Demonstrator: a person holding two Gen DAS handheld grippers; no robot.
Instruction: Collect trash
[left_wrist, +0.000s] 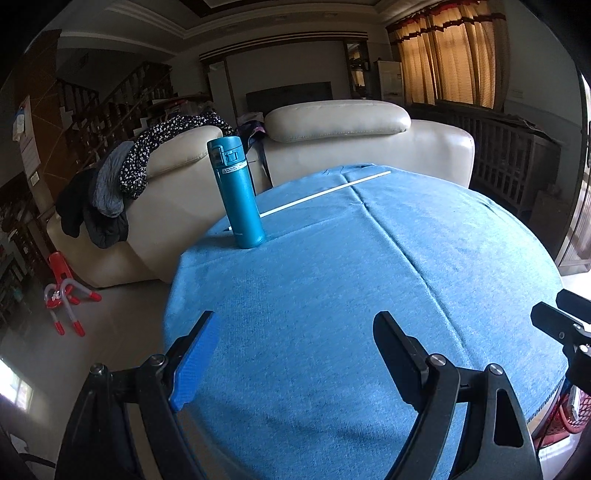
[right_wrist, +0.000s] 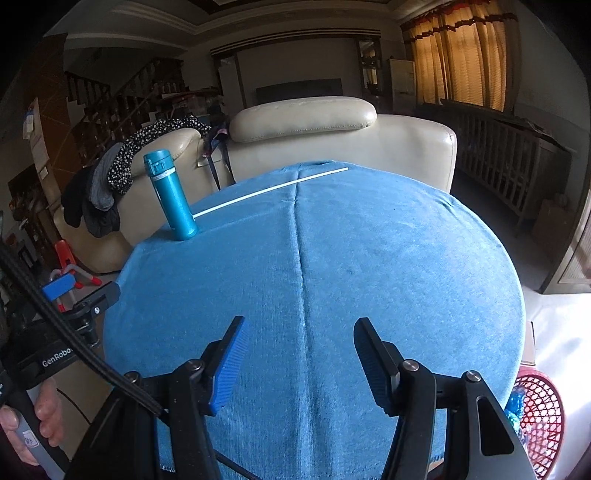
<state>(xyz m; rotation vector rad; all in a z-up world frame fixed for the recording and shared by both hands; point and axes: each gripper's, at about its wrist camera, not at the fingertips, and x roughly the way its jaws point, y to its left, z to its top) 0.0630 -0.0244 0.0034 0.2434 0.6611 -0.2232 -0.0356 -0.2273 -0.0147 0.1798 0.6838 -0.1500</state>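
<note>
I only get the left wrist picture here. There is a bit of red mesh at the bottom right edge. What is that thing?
Observer: It is a red mesh basket standing low beside the table, seen far better from the right wrist.
Operator: Is anything in it?
Observer: Yes, something blue and crinkly shows inside, against the near rim; I cannot tell what it is.
Operator: And that black piece at my right edge?
Observer: That is the right gripper; its jaws stand apart over the blue cloth with nothing between them.
Operator: Who holds my gripper?
Observer: A hand wrapped round the handle of the left gripper, at the right view's lower left.
</note>
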